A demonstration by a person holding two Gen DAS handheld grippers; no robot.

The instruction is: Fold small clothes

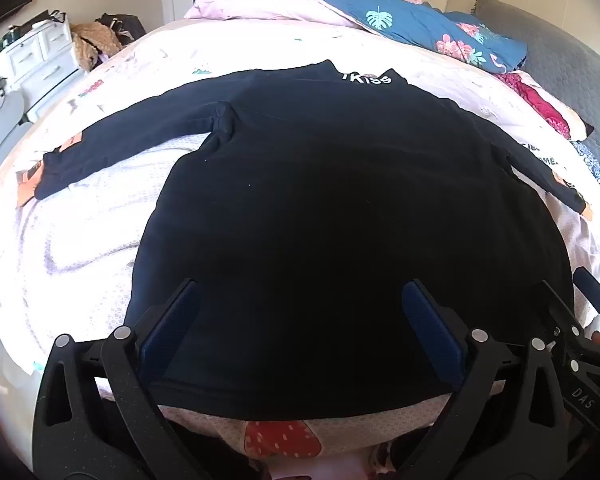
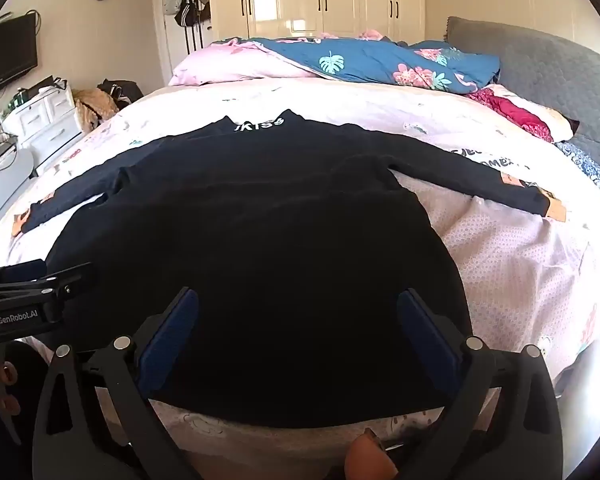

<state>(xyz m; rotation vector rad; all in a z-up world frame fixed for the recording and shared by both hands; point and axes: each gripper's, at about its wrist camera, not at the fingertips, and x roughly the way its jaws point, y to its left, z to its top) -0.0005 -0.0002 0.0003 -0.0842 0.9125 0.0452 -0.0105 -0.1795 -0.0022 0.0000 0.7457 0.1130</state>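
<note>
A black long-sleeved top (image 1: 320, 208) lies flat on the pink bedsheet (image 1: 80, 240), collar at 12 o'clock and sleeves toward 9 and 3, while the left gripper (image 1: 300, 300) and right gripper (image 2: 298, 312) hang over its hem, jaws spread wide, grasping nothing.

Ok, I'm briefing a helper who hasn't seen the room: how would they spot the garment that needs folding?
Find the bed with the pale pink cover. Spread flat on it, sleeves out, lies a dark top. It is the only dark garment there, with white lettering at its collar, unlike the blue floral quilt behind.
</note>
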